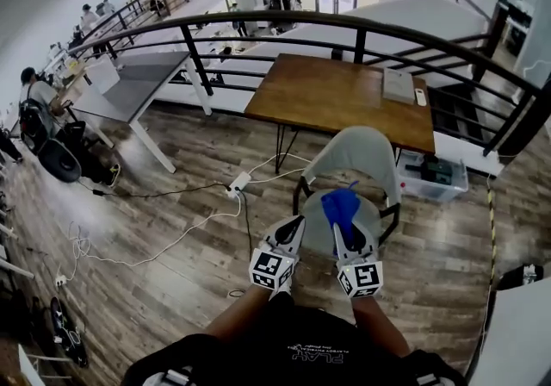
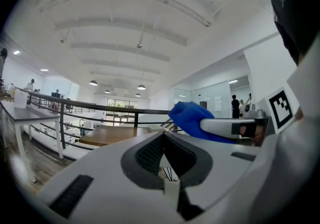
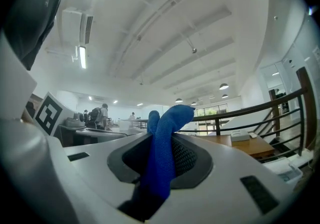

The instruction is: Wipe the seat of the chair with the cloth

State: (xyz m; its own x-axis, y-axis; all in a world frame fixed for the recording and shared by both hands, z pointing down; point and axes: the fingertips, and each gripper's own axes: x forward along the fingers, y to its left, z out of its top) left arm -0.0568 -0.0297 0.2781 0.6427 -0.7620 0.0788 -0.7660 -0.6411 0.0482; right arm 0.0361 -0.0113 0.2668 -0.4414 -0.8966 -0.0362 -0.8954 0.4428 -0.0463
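The chair [image 1: 355, 171] stands right of centre, the table [image 1: 336, 96] just behind it and the railing [image 1: 258, 23] beyond, across the top. A desk [image 1: 129, 91] stands at upper left; a power strip [image 1: 238, 181] lies left of the chair, a box [image 1: 435, 176] right of it. At lower centre the left gripper [image 1: 295, 222] and right gripper [image 1: 337, 229] hang side by side over the chair, the cloth [image 1: 341, 203] between the right one's jaws.
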